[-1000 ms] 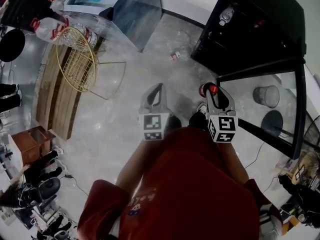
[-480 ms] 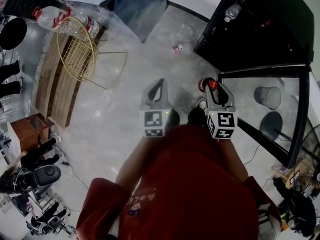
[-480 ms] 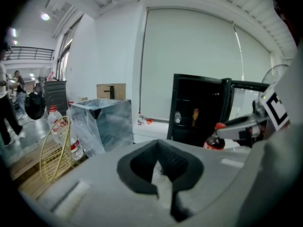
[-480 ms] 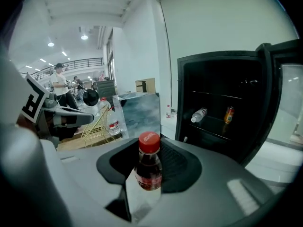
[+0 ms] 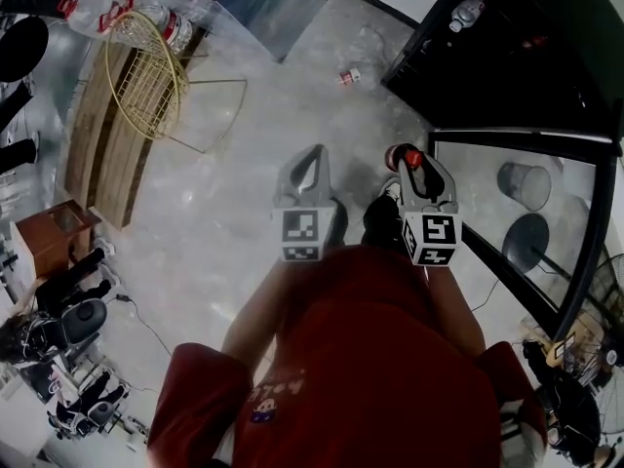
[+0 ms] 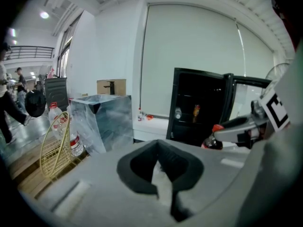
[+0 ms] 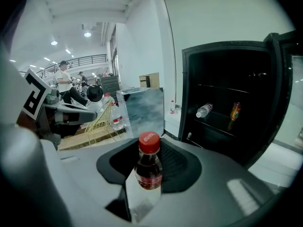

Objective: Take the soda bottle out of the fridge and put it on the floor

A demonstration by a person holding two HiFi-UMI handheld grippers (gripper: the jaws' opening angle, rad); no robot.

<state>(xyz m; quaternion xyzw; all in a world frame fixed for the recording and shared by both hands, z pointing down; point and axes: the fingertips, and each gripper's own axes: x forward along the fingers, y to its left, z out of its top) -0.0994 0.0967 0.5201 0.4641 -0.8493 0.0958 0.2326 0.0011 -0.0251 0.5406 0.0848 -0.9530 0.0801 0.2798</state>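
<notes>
Right gripper grips the bottle, out of the fridge.
Bottle upright, red cap up, held over the floor near the open fridge; left gripper closed, empty.

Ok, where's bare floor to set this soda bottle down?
Bare floor lies ahead of the left gripper, between the wire basket and the open fridge. Crowded: the person's shoes just behind it, and a small red-and-white item by the fridge.
</notes>
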